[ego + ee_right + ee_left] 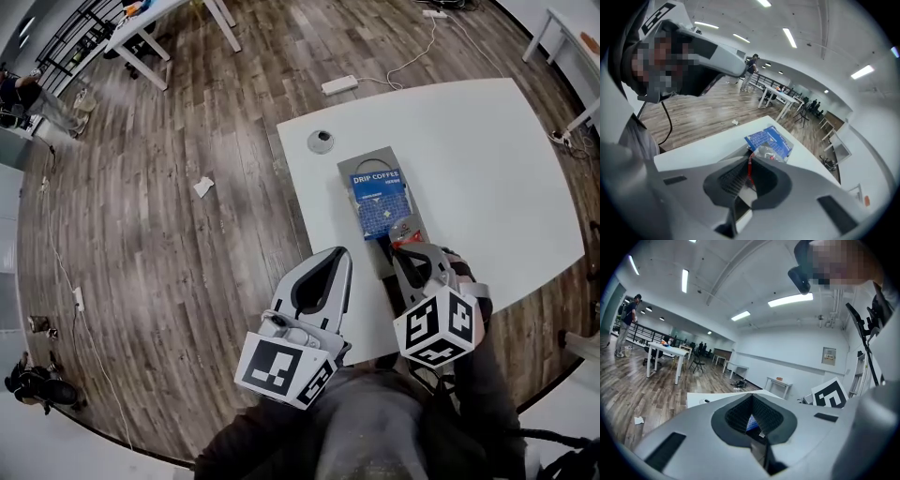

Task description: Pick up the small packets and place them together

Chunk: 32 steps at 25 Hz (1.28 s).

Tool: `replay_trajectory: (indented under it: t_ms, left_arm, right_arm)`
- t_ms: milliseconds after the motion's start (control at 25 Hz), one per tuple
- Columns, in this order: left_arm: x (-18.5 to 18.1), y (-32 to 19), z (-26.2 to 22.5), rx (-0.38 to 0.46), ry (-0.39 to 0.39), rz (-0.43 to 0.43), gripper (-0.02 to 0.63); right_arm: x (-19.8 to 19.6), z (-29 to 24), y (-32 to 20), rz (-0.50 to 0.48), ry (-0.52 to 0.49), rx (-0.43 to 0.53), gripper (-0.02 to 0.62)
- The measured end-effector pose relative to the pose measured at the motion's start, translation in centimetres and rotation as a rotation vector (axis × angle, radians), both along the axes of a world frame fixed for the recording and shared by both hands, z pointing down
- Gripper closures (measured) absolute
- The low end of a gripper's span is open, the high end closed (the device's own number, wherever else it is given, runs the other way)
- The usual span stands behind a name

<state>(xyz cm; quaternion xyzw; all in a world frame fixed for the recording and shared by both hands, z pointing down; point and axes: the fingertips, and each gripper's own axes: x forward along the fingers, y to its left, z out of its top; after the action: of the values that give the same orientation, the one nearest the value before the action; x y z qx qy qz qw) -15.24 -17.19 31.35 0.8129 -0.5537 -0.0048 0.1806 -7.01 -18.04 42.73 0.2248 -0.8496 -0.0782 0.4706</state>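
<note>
A blue drip coffee packet (379, 202) lies on a grey board (361, 161) on the white table (469, 141). My right gripper (404, 247) is at the board's near end, shut on a small clear packet (403, 228) with a red strip. In the right gripper view that clear packet (767, 151) sticks out past the jaws (749, 164), over the blue packet (768, 137). My left gripper (341, 253) hovers at the table's near edge, left of the board, shut with nothing in it. Through its jaws (751, 397) a bit of the blue packet (751, 423) shows.
A round grey cable port (321, 141) sits in the table near the board's far left. On the wood floor lie a white power strip (339, 84) with its cord and a paper scrap (203, 187). Other white tables (159, 23) stand farther off.
</note>
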Motion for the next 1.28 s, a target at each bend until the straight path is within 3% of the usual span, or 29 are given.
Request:
replay_trajectory:
  t_ms: [320, 440, 800, 1280]
  left_arm:
    - [-1.1, -1.4, 2.1, -0.047, 0.018, -0.005, 0.603]
    - [-0.9, -1.5, 2.2, -0.048, 0.018, -0.002, 0.603]
    - [0.7, -0.4, 1.6, -0.034, 0.008, 0.017, 0.603]
    - [5.8, 4.3, 0.2, 0.011, -0.051, 0.059, 0.603]
  right_arm:
    - [-0.6, 2.5, -0.6, 0.002, 0.035, -0.067, 0.571]
    - [-0.6, 2.6, -0.3, 0.005, 0.023, -0.076, 0.536]
    - [0.5, 0.4, 0.1, 0.037, -0.04, -0.011, 0.512]
    - [8.3, -0.9, 4.2, 0.176, -0.074, 0.098, 0.514]
